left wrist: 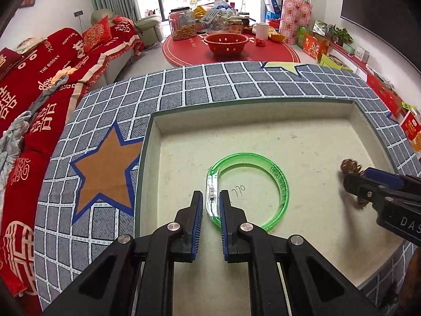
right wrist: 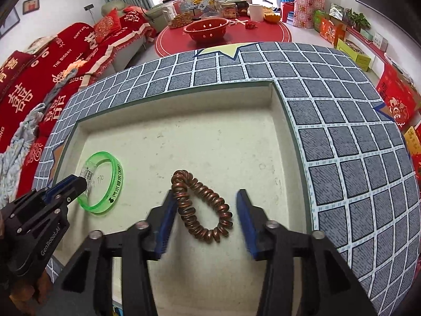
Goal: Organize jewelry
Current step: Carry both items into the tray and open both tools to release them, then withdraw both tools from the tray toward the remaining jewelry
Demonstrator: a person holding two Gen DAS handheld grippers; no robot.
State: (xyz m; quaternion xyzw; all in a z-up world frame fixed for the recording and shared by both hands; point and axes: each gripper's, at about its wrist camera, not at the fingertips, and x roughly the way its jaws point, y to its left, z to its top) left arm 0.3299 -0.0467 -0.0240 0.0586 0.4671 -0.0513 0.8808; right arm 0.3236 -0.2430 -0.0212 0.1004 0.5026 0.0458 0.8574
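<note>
A green translucent bracelet (left wrist: 273,181) lies in the cream tray (left wrist: 263,142). My left gripper (left wrist: 211,197) is shut on the bracelet's clear clasp section, at its near-left side. The bracelet also shows in the right wrist view (right wrist: 115,187), with the left gripper (right wrist: 84,181) on it. A copper-coloured coiled bracelet (right wrist: 202,208) lies in the tray (right wrist: 210,142) between the fingers of my right gripper (right wrist: 206,205), which is open around it; its left finger (right wrist: 168,210) touches the coil. In the left wrist view the coil (left wrist: 350,167) is partly hidden behind the right gripper (left wrist: 352,184).
The tray sits on a grey grid-patterned cloth (left wrist: 184,89) with an orange star (left wrist: 105,173). Beyond are a red sofa (left wrist: 52,60) at left, a round red table (left wrist: 231,50) with a red colander and jars, and gift boxes (left wrist: 313,42) at right.
</note>
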